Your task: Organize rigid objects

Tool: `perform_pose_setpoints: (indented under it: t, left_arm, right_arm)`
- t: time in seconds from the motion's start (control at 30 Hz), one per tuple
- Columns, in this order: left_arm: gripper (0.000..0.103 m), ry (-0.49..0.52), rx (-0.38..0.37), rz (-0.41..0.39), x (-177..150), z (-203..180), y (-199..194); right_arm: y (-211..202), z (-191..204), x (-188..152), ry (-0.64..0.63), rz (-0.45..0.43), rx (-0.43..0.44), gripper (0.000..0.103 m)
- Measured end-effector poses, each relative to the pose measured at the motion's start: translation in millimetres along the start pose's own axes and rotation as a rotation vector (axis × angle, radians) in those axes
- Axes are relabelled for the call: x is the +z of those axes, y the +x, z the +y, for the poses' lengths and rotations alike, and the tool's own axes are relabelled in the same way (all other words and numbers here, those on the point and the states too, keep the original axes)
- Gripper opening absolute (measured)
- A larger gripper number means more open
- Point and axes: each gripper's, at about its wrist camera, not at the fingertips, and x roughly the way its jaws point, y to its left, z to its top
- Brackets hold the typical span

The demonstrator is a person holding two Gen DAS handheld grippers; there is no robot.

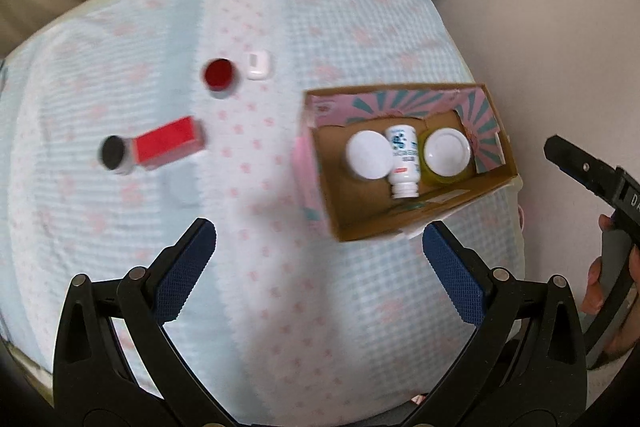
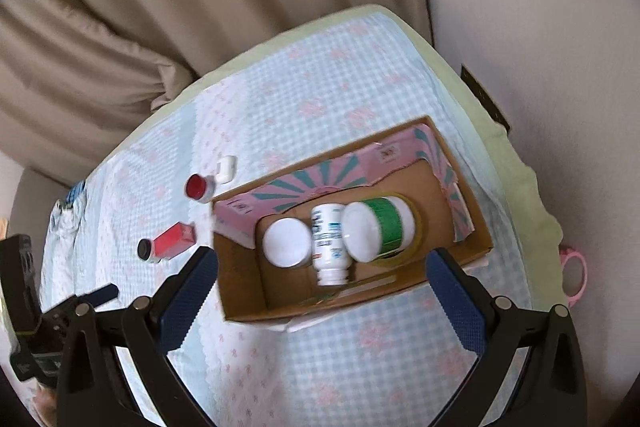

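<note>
Well, both claws hang spread wide and empty over the checked cloth (image 1: 280,247): the left gripper (image 1: 320,251) and the right gripper (image 2: 322,283). In the cardboard box (image 2: 240,287) sit a white-lidded jar (image 2: 287,242), a lying white bottle (image 2: 329,239) and a green-labelled jar (image 2: 380,227). Outside lie a red box (image 1: 166,143), a red-topped pot (image 1: 218,74) and, I think, a white case (image 1: 258,65).

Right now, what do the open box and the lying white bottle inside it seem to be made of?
The open box looks like matte cardboard: brown raw inner walls, torn printed flaps. The white bottle looks like smooth plastic, slightly glossy, with a ribbed threaded neck and a paper or film label; blur leaves the label open.
</note>
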Motion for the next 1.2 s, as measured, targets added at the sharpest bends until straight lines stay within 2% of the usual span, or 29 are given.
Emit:
perform_pose_setpoints:
  t: [0.17,0.33,0.67,0.9,1.03,1.2]
  left_arm:
    - [0.103,0.0,0.029,-0.063,-14,47,-41]
    - [0.103,-0.018,0.048,-0.081,-29,105,-68]
    - [0.103,-0.009,0.11,-0.133,-41,224,-103]
    - [0.103,-0.023,0.118,-0.104,-32,283,-80]
    - [0.103,0.027,0.138,-0.117,-22,297,-49]
    - [0.103,0.077,0.114,-0.117,-10,308,14]
  right_arm:
    - [-20,55,-12,-0.089,-0.024,-0.039,0.103]
    - [-29,117,-28,-0.153,-0.047,-0.073,0.103]
    - [-15,234,-54,-0.231,-0.078,-0.127,0.103]
    - [26,283,-55,-0.251,-0.041,-0.135,0.103]
    - [57,298,-47,-0.275,-0.03,-0.143,0.103]
    - [105,300,-32,-0.307,-0.034,-0.131,0.103]
